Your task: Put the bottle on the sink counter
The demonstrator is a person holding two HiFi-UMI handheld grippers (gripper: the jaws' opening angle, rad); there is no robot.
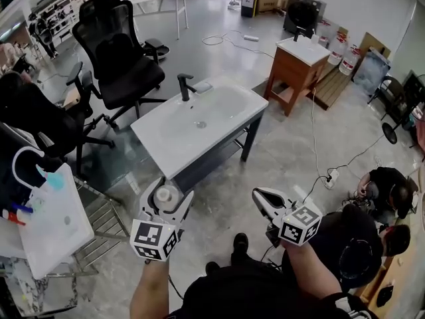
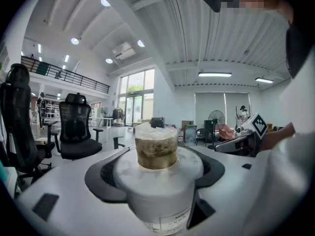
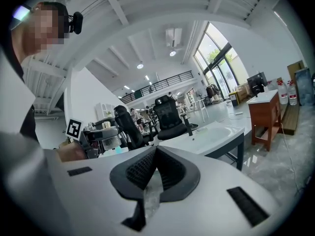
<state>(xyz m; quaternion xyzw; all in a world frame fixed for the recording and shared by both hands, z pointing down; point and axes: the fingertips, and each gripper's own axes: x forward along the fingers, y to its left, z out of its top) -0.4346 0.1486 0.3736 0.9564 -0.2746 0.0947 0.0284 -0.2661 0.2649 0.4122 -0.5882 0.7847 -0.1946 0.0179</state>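
Left gripper (image 1: 169,193) clamped on bottle (image 2: 157,154); white body pinched between jaws, neck end pointed away from gripper camera. Bottle held in air above floor, near front of sink counter (image 1: 159,137), not touching it. Right gripper (image 1: 260,197) pressed together, nothing pinched, held beside left one. Black faucet (image 1: 184,85) seen at counter's far edge, black office chair (image 1: 123,65) behind it.

A large open lab or workshop hall is shown: freestanding sink units (image 1: 199,121) on polished concrete, office chairs (image 1: 119,58) upper left, loose cables (image 1: 319,158), exposed ceiling beams (image 2: 162,14).
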